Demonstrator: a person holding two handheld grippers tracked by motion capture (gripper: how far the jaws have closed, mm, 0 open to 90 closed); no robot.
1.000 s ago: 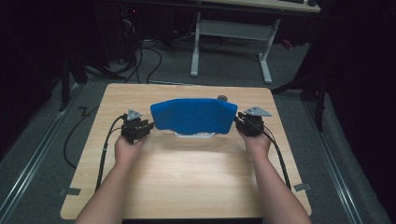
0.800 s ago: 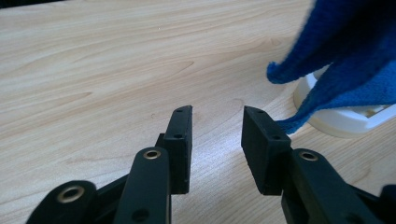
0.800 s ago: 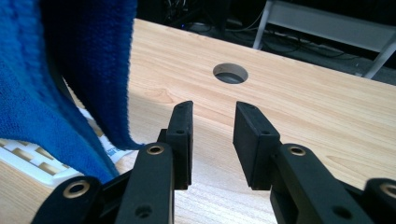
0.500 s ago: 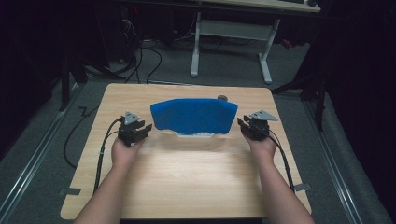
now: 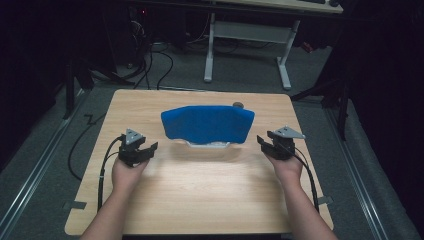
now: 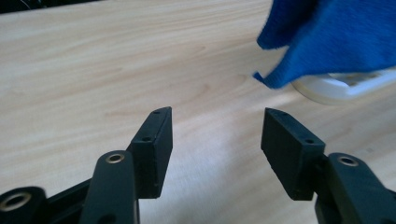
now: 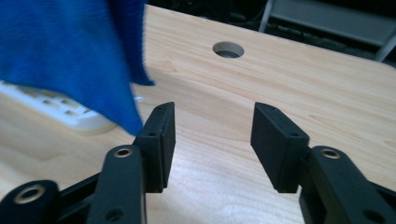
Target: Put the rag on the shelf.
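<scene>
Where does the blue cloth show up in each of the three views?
High view: the blue cloth lies mid-table, draped over a white object, between the two grippers.
Left gripper view: the cloth is at the upper right, its corner hanging above the right jaw.
Right gripper view: the cloth is at the upper left, beside the left jaw.
Shared landmark: the white object under it.

Cloth (image 5: 207, 124) over tray (image 5: 208, 145) (grippers flanking)
</scene>
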